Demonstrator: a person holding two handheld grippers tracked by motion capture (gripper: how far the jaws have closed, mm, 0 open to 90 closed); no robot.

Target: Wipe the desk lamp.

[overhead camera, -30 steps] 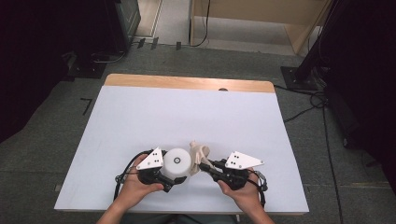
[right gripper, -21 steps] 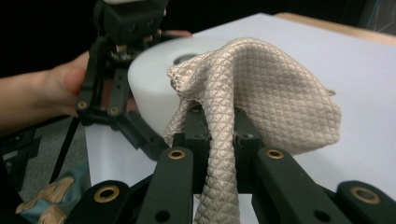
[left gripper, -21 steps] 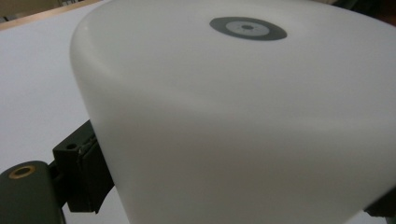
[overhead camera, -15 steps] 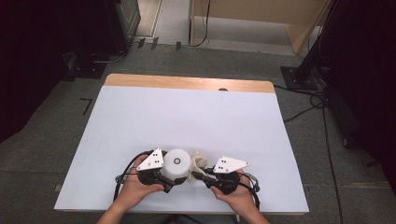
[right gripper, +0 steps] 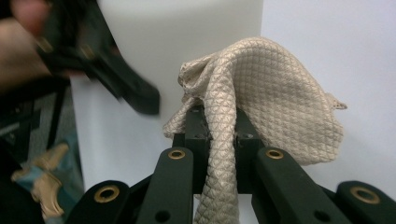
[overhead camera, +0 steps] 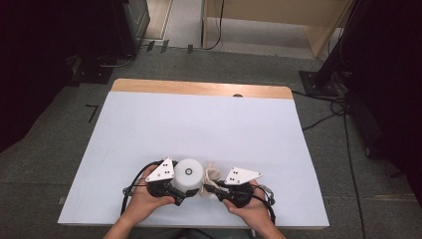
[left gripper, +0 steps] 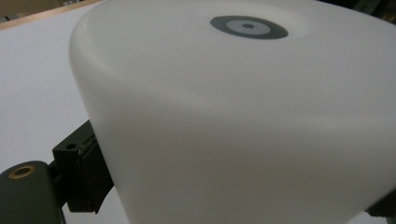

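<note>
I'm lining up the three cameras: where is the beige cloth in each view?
High view: beige cloth near the table's front edge, between the two grippers.
Left gripper view: not in it.
Right gripper view: centre, pinched in the right gripper.
Shared landmark: the white cylinder beside it.

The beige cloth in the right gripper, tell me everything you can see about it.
The cloth is beige, with a fine quilted diamond weave, soft and crumpled. The right gripper has its jaws shut on a bunched middle fold, so one part puffs up above the jaws and a strip hangs down between them. A frayed corner sticks out to the side. It is held against the side of the white cylinder, which the left gripper grips, low over the white table.
</note>
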